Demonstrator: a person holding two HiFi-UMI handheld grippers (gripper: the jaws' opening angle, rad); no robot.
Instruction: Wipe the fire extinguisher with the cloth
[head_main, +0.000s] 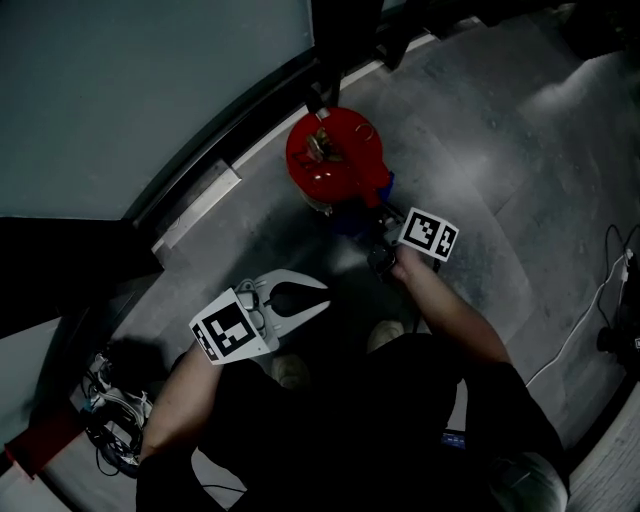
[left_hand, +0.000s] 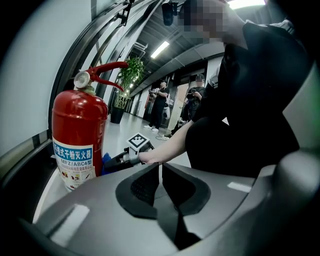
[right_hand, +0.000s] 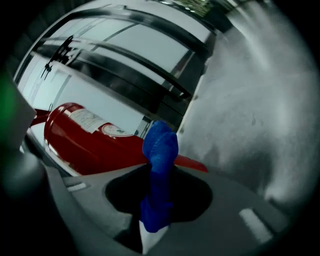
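Note:
A red fire extinguisher (head_main: 335, 155) stands upright on the grey floor beside a glass wall. It shows again in the left gripper view (left_hand: 80, 135), with a white label, and in the right gripper view (right_hand: 85, 140). My right gripper (head_main: 385, 222) is shut on a blue cloth (head_main: 386, 187), which sits against the extinguisher's lower right side. Seen from the right gripper view, the cloth (right_hand: 160, 145) sticks up out of the closed jaws (right_hand: 159, 172). My left gripper (head_main: 322, 298) hangs shut and empty, well short of the extinguisher (left_hand: 160, 167).
A dark rail and sill (head_main: 215, 185) run along the wall behind the extinguisher. A bundle of cables (head_main: 115, 405) lies at the lower left and a white cable (head_main: 590, 310) at the right. People (left_hand: 159, 102) and a potted plant (left_hand: 131, 72) stand far down the hall.

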